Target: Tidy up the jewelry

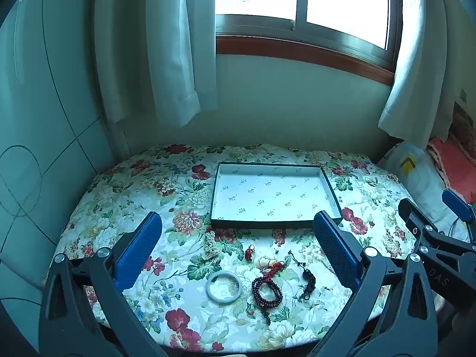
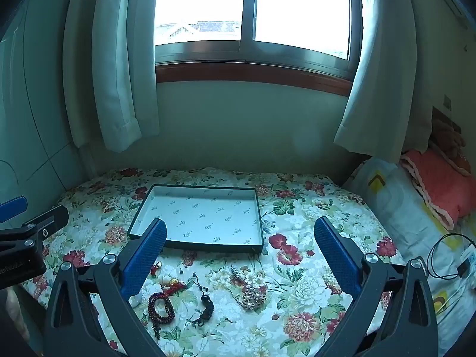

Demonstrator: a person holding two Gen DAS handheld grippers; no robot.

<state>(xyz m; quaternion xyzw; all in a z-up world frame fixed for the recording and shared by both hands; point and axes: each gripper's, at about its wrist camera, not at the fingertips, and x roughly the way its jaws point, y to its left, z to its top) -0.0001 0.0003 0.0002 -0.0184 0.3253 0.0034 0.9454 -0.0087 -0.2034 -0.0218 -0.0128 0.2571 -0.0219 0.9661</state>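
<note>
Left wrist view: left gripper (image 1: 238,235) jaws spread wide, nothing between them.
Right gripper (image 2: 240,239): wide apart too, empty.
Tray (image 1: 326,182): landmark on the floral cloth (image 1: 119,196).
Jewelry: white bangle (image 1: 224,286), red bead bracelet (image 1: 267,291), dark cord piece (image 1: 308,282) near the tray's front edge, outside it.

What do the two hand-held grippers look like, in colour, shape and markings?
The left hand-held gripper and the right hand-held gripper look alike: black angular linkage arms with round silver bolts, and long blue textured fingers. The right one's black body carries white lettering, seen from the left wrist view. No sleeve or hand shows.
</note>
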